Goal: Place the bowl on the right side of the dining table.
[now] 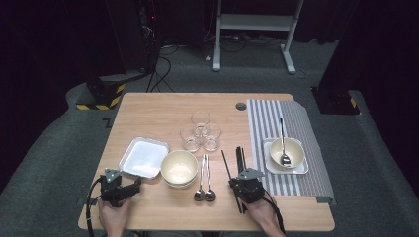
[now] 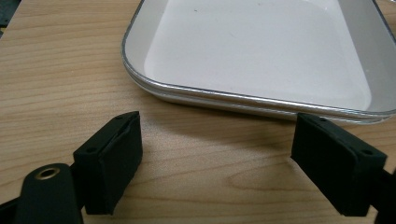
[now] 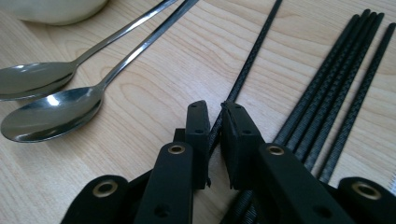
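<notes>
My right gripper [image 1: 236,181] [image 3: 215,112] lies low over the wooden table [image 1: 163,111] with its jaws drawn narrow around a single black chopstick [image 1: 226,163] [image 3: 252,60]. A thin gap still shows beside the stick, so the pads do not press on it. Several more black chopsticks [image 1: 240,158] [image 3: 327,93] lie just to its right. Two steel spoons [image 1: 203,177] [image 3: 51,112] rest to the left. My left gripper [image 1: 137,182] [image 2: 219,140] stands open and empty on the table, its jaws facing the near edge of a white rectangular tray [image 1: 144,157] [image 2: 261,51].
A cream bowl [image 1: 179,168] sits between the tray and the spoons. Three clear glasses [image 1: 200,132] cluster behind it. On a striped mat [image 1: 296,123] at the right, a small tray holds another bowl [image 1: 292,148] with a spoon [image 1: 283,148] in it.
</notes>
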A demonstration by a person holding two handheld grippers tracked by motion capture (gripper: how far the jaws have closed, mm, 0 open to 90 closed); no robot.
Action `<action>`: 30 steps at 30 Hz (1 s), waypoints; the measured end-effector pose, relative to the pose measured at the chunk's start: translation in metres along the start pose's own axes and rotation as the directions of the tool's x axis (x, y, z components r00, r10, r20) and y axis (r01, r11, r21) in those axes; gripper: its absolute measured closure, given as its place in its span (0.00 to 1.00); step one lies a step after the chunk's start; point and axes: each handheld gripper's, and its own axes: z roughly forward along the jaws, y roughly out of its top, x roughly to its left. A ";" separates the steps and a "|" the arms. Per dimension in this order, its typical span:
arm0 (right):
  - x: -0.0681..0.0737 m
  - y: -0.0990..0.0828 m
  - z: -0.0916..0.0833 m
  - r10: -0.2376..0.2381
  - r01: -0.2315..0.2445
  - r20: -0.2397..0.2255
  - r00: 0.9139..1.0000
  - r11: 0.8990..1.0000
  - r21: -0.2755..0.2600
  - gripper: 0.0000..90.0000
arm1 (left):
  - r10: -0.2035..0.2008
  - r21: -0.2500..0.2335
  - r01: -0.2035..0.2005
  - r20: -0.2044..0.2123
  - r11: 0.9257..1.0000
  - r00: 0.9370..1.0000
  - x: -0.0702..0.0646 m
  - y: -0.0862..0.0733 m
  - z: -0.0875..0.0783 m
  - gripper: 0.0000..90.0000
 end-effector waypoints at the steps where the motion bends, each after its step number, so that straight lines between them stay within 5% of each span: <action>1: 0.001 0.000 0.000 -0.002 0.002 -0.002 1.000 1.000 -0.003 0.90 | 0.001 0.000 -0.001 0.000 1.000 1.000 0.000 0.000 0.000 0.18; 30: 0.014 0.010 0.010 -0.048 0.048 -0.006 0.999 0.999 0.009 0.92 | 0.004 0.002 -0.004 -0.005 1.000 1.000 0.000 0.000 0.000 0.19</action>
